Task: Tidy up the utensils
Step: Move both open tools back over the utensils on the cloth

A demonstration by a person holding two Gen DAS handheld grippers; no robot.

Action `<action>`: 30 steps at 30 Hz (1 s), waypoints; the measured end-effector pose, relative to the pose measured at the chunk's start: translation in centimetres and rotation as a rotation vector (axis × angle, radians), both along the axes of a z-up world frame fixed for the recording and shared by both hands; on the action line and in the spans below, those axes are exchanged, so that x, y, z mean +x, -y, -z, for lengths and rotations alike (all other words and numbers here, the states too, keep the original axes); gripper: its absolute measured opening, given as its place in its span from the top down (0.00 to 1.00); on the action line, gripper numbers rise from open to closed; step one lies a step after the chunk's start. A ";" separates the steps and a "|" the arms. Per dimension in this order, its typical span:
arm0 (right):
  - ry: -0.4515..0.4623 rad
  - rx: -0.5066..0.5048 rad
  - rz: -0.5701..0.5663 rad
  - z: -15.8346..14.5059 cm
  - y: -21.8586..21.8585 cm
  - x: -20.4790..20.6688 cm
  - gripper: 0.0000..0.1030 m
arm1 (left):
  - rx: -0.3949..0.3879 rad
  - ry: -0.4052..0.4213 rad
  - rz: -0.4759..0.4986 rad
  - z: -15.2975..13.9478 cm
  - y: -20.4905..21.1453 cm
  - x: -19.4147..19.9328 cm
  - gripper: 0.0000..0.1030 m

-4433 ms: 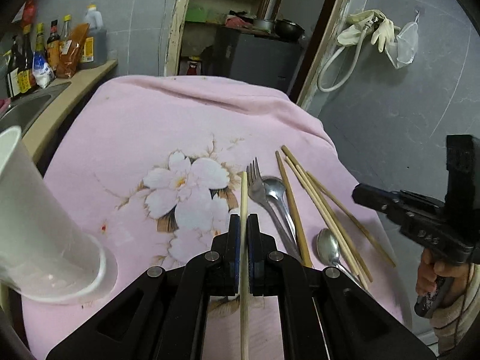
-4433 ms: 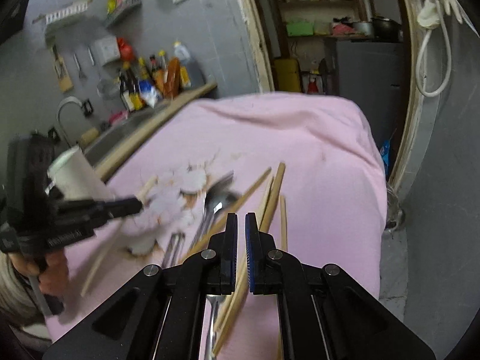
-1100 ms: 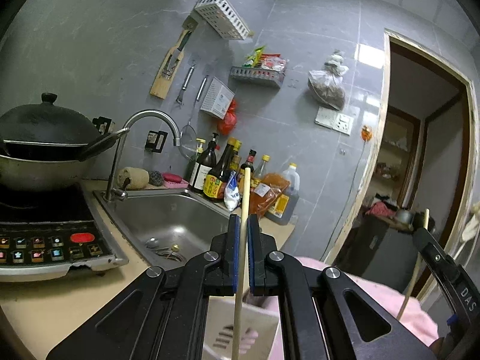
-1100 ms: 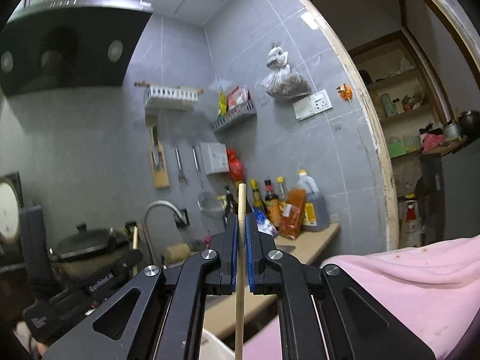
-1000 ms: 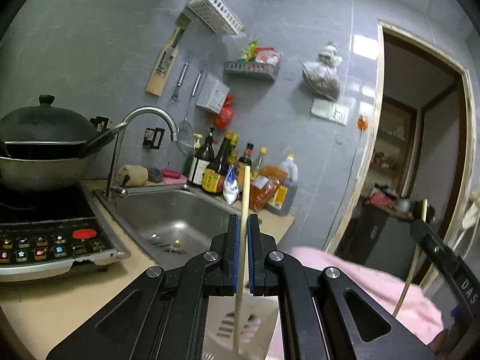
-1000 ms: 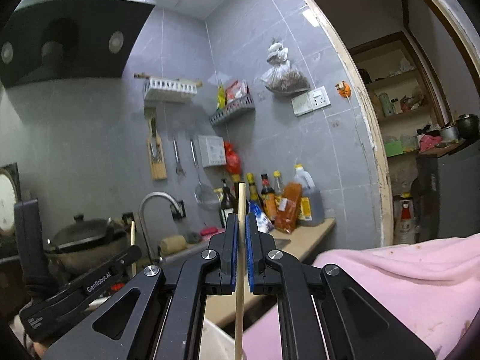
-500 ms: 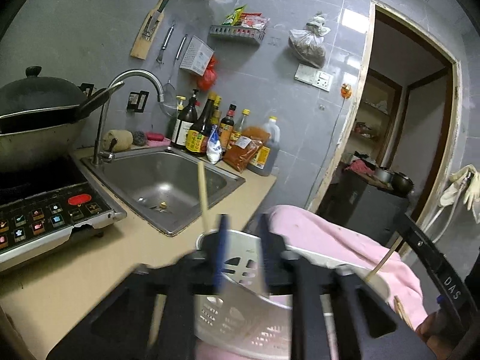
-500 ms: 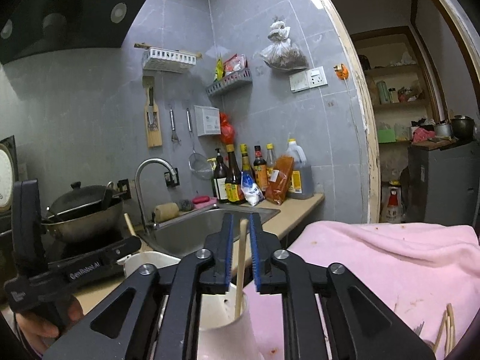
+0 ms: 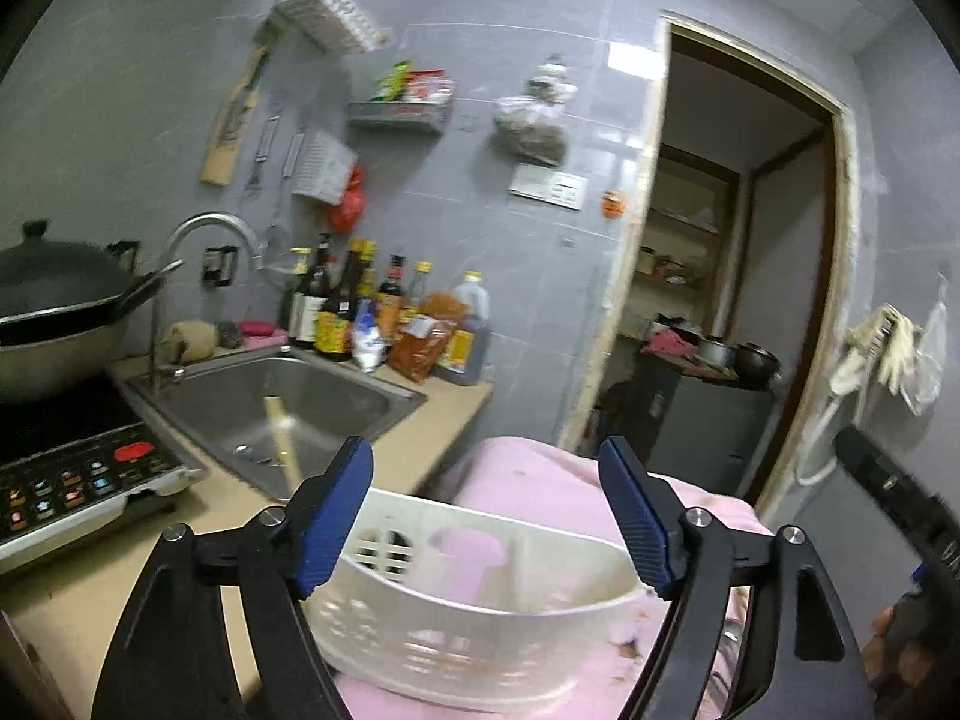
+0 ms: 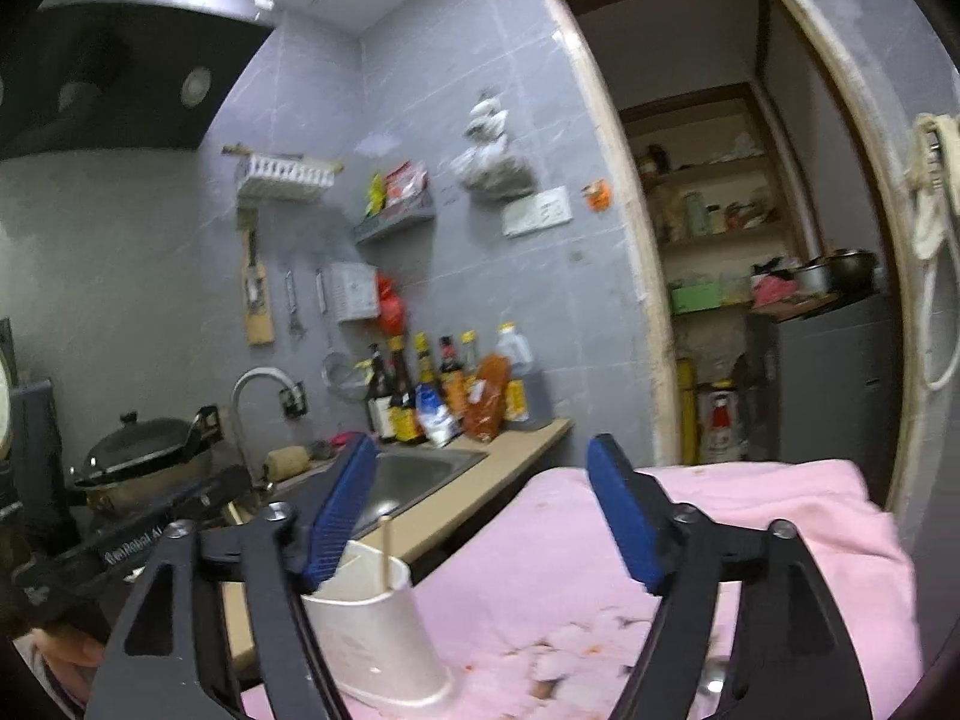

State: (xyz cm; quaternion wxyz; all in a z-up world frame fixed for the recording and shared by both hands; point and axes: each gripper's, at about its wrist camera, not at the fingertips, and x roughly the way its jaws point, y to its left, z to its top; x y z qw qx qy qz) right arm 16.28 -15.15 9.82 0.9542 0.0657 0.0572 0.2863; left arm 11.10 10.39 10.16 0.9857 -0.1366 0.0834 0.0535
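Left gripper (image 9: 485, 510): my jaws are opening wide and nothing sits between the blue pads; I read this as letting go right over the holder so the stick falls in rather than onto the cloth.

Right gripper (image 10: 480, 507): same here, jaws spreading, pads bare, nothing pinched; it points about level above the cloth, clear of the rim.

Utensil holder (image 9: 480, 612): white plastic caddy with slotted walls, directly under and just ahead of my left fingers, standing on the pink cloth at the counter edge; in the right view (image 10: 372, 630) it stands low and left of my fingers.

Chopstick, left view (image 9: 282, 441): a pale stick leans up past the left finger, its foot hidden behind that finger, so I judge rather than see that it rests in the holder.

Chopstick, right view (image 10: 386, 543): a thin stick stands near upright inside the holder, top poking above the rim.

Pink cloth (image 10: 750, 516): covers the table; a glint of metal low on the right may be cutlery still waiting, too blurred to say.

Progress: chopsticks in, spoons and fork probably still to fetch.

Sink (image 9: 288, 396): beyond the counter, the sauce bottles (image 9: 360, 312) lined up behind it.
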 end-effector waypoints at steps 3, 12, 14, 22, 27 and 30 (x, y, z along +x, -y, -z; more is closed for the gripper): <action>0.021 -0.005 0.060 -1.2 2.7 -1.5 0.22 | 0.022 0.011 0.056 -0.5 2.0 -0.1 0.26; 0.075 -0.078 0.254 -7.0 10.9 -7.7 0.07 | 0.066 0.043 0.254 -2.6 7.4 -1.3 0.22; 0.072 -0.115 0.293 -8.0 12.1 -9.1 0.00 | 0.083 0.048 0.299 -3.0 8.6 -1.8 0.21; -0.004 -0.358 0.434 -6.8 13.1 -12.0 0.00 | 0.149 -0.009 0.399 -2.2 12.5 -1.9 0.14; -0.051 -0.445 0.534 -1.8 12.7 -11.3 0.00 | 0.188 -0.104 0.410 0.3 14.4 -0.5 0.14; -0.109 -0.439 0.508 0.8 12.6 -9.8 0.00 | 0.221 -0.188 0.422 2.4 15.5 0.7 0.14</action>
